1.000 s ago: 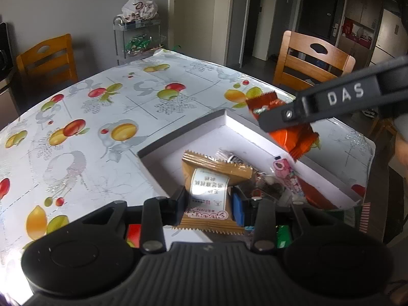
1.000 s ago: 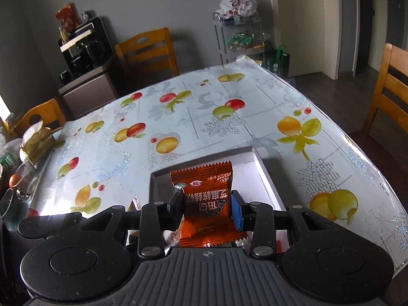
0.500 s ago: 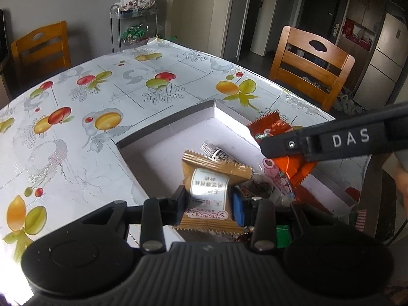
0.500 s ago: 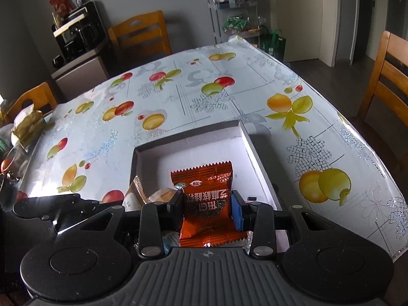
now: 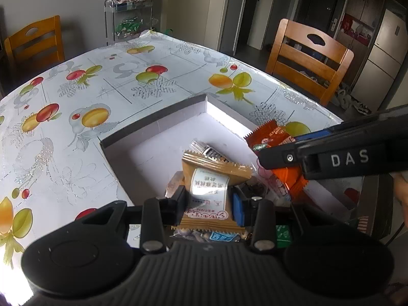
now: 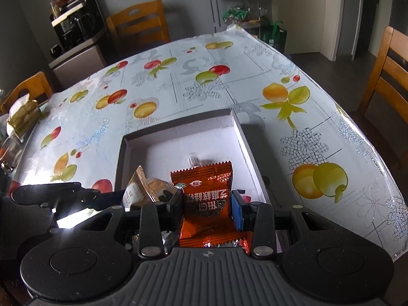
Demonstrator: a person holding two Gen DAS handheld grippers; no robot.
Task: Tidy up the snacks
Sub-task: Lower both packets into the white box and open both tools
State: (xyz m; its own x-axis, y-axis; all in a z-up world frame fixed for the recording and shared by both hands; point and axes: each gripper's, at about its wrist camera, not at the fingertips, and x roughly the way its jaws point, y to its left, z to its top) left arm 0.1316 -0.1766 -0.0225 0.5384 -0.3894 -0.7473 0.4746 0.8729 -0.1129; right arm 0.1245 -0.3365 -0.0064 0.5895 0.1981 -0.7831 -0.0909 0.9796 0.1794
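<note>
My left gripper [image 5: 207, 205] is shut on a tan snack packet [image 5: 207, 191] and holds it over the near part of a shallow white box [image 5: 163, 127]. My right gripper [image 6: 207, 205] is shut on an orange snack packet [image 6: 207, 199], also over the box [image 6: 178, 137]. In the left wrist view the right gripper [image 5: 288, 150] comes in from the right with the orange packet [image 5: 270, 135]. In the right wrist view the tan packet [image 6: 137, 191] shows at left. Several other wrapped snacks [image 5: 211, 151] lie in the box.
The box sits on a table with a fruit-print cloth [image 5: 89, 97], close to its near edge. Wooden chairs [image 5: 308, 56] stand around it. A wire rack [image 5: 128, 17] with bags stands behind. A coffee machine [image 6: 74, 23] sits on a cabinet at the back left.
Both grippers, each still holding its packet, have come lower and further in over the box. The orange packet has dropped from above the box's far rim to near the snacks.
</note>
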